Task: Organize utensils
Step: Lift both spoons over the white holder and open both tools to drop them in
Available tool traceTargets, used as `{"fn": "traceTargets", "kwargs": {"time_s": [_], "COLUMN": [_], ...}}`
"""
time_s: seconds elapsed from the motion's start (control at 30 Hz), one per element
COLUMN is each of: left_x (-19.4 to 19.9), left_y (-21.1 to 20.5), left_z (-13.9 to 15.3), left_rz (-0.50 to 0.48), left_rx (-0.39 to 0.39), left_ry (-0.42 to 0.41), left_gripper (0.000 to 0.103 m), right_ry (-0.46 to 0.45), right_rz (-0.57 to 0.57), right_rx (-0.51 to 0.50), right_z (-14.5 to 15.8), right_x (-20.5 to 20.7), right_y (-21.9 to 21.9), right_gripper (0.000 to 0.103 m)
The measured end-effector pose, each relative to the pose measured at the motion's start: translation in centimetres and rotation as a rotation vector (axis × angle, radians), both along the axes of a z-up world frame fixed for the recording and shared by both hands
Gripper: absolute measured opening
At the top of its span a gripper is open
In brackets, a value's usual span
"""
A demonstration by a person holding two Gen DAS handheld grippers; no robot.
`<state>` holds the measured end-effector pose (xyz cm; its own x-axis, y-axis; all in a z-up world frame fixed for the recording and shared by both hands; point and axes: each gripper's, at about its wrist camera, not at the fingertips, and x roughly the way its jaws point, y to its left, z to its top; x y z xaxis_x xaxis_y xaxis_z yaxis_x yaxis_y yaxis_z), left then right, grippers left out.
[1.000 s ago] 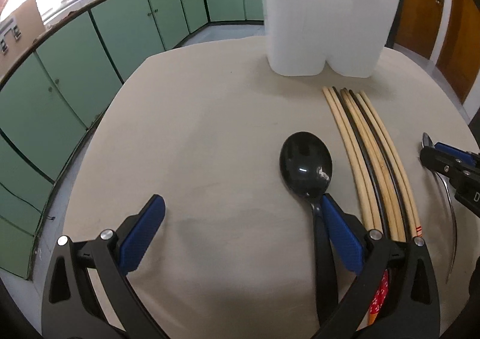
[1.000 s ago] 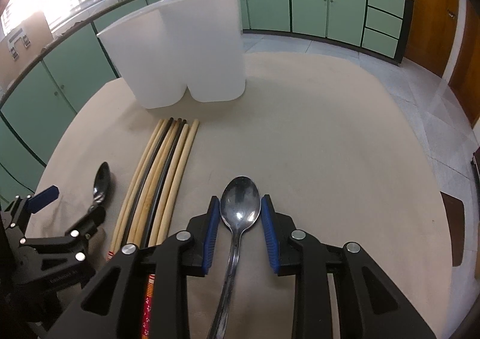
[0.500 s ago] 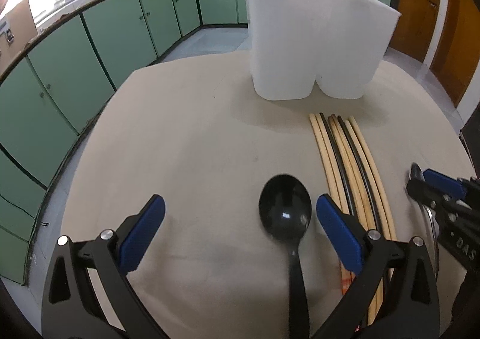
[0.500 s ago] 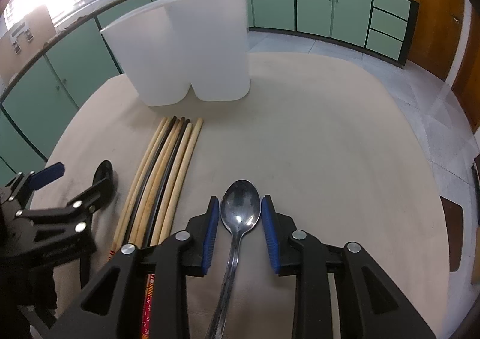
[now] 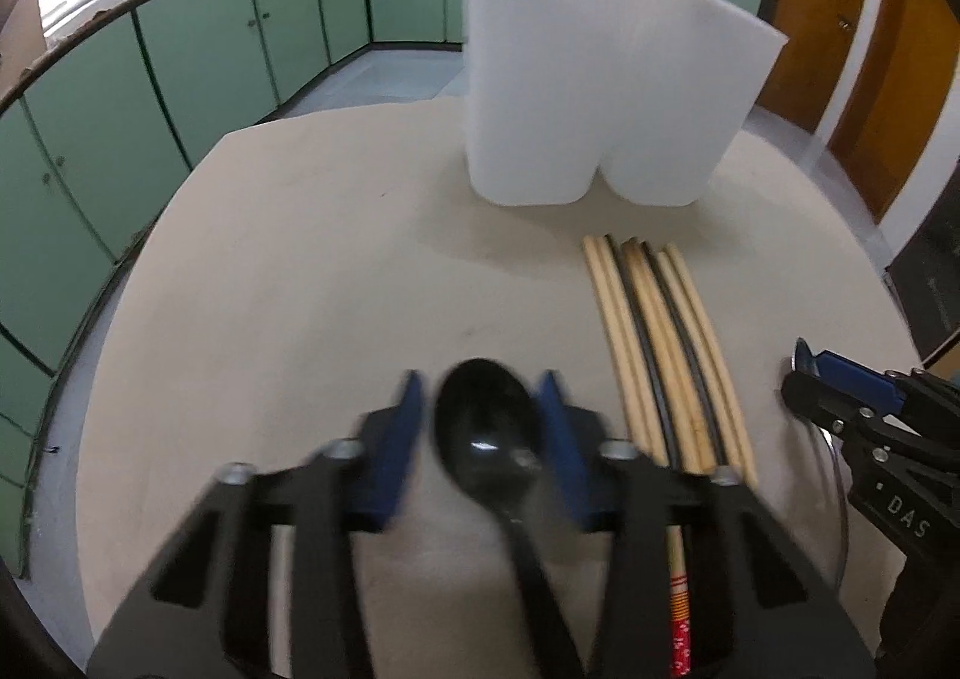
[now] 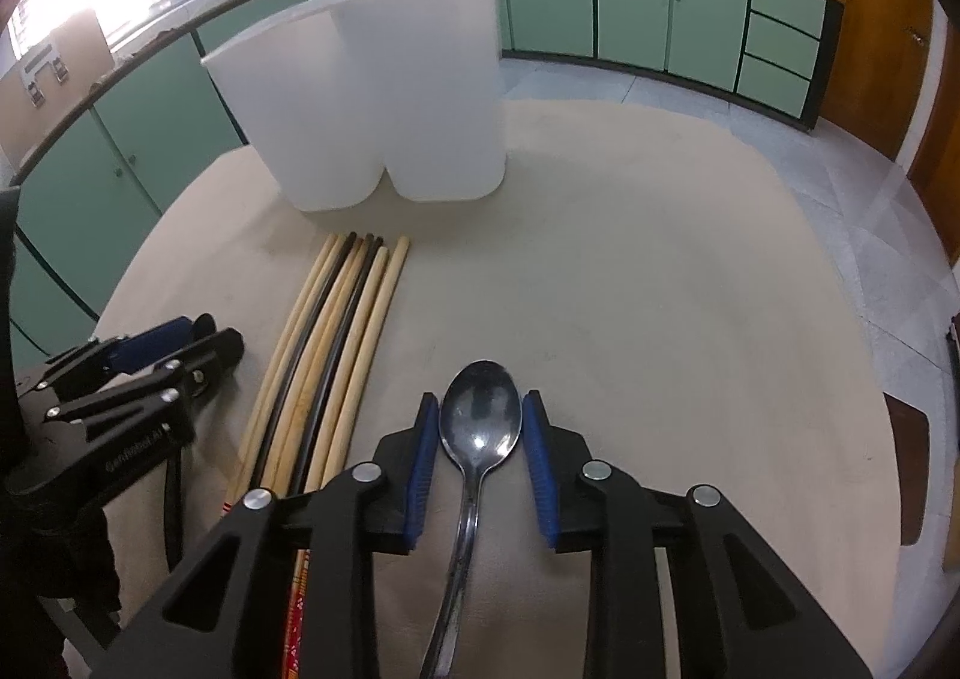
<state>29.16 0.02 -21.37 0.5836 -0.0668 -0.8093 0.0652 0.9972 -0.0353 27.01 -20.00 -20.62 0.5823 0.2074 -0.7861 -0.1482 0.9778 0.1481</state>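
Note:
A black plastic spoon (image 5: 486, 439) lies on the beige table (image 5: 300, 289), its bowl between the blue pads of my left gripper (image 5: 480, 397). Those jaws are closing and blurred, the pads reaching the bowl's sides. My right gripper (image 6: 480, 409) is shut on the bowl of a metal spoon (image 6: 480, 427), whose handle runs back under it. Several wooden and black chopsticks (image 6: 336, 349) lie side by side between the two grippers. Behind them stands a white two-compartment holder (image 6: 372, 96). The left gripper (image 6: 201, 340) shows at the left of the right wrist view, the right gripper (image 5: 807, 373) at the right of the left wrist view.
The chopsticks (image 5: 660, 349) point at the holder (image 5: 600, 96), just short of its base. The round table (image 6: 660, 289) drops off on the left and right. Green cabinets (image 6: 630, 0) ring the room; a dark chair (image 6: 906, 469) stands at the right.
My left gripper shifted until the black spoon's bowl sat between its pads, then its jaws swung in from wide apart to the bowl. The right gripper and metal spoon stayed put.

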Motion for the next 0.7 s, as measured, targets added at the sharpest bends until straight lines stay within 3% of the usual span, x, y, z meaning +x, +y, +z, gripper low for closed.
{"fn": "traceTargets", "kwargs": {"time_s": [0.1,0.2,0.43,0.7], "left_x": [-0.4,-1.3,-4.1,-3.6], "left_y": [0.2,0.4,0.1,0.0], "left_z": [0.4,1.8,5.0,8.3], "left_rz": [-0.015,-0.036,-0.059,-0.066], "left_rx": [-0.048,-0.087,-0.104,-0.115], "left_ry": [-0.027,-0.120,-0.347,-0.490], "left_gripper": [0.034,0.034,0.034,0.034], "right_ry": [-0.078,-0.162,-0.315,-0.439], "right_rz": [0.000,0.016,0.039,0.041], "right_rx": [-0.001,0.006,0.099,0.154], "right_z": [1.1,2.6,6.0,10.6], "right_x": [-0.9,-1.8,-3.3,-2.3], "right_y": [-0.3,-0.6,-2.1,-3.1], "right_gripper": [0.028,0.028,0.028,0.028]}}
